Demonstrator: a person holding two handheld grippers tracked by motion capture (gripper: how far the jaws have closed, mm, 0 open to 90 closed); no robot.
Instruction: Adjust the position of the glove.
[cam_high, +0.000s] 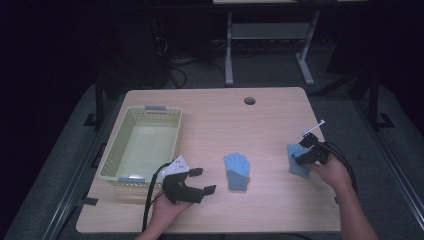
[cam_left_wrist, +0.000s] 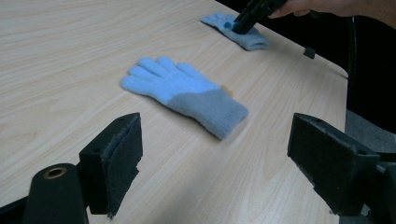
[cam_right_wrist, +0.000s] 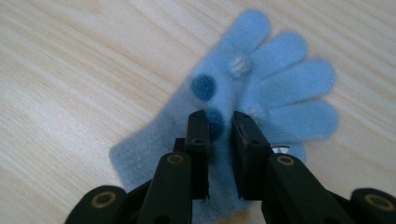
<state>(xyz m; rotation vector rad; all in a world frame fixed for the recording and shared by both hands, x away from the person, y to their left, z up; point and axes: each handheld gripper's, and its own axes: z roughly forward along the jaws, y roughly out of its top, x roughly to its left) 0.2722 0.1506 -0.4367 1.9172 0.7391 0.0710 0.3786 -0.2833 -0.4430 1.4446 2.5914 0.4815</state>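
Observation:
Two light-blue knit gloves with grey cuffs lie flat on the wooden table. One glove (cam_high: 236, 170) (cam_left_wrist: 187, 93) rests at the table's middle front, fingers pointing away from me. My left gripper (cam_high: 197, 181) (cam_left_wrist: 219, 135) hovers just left of it, its jaws wide apart and bare. The other glove (cam_high: 296, 159) (cam_left_wrist: 243, 35) (cam_right_wrist: 280, 79) lies at the right and carries small pompoms. My right gripper (cam_high: 302, 152) (cam_left_wrist: 243, 23) (cam_right_wrist: 219, 121) points down onto its palm, jaws pinched on the fabric beside a dark-blue pompom.
A pale green plastic basket (cam_high: 112, 155) stands at the table's left, close behind the left gripper. A round cable hole (cam_high: 249, 100) sits near the far edge. The table's right edge runs close to the right hand. Dark floor and desk legs lie beyond.

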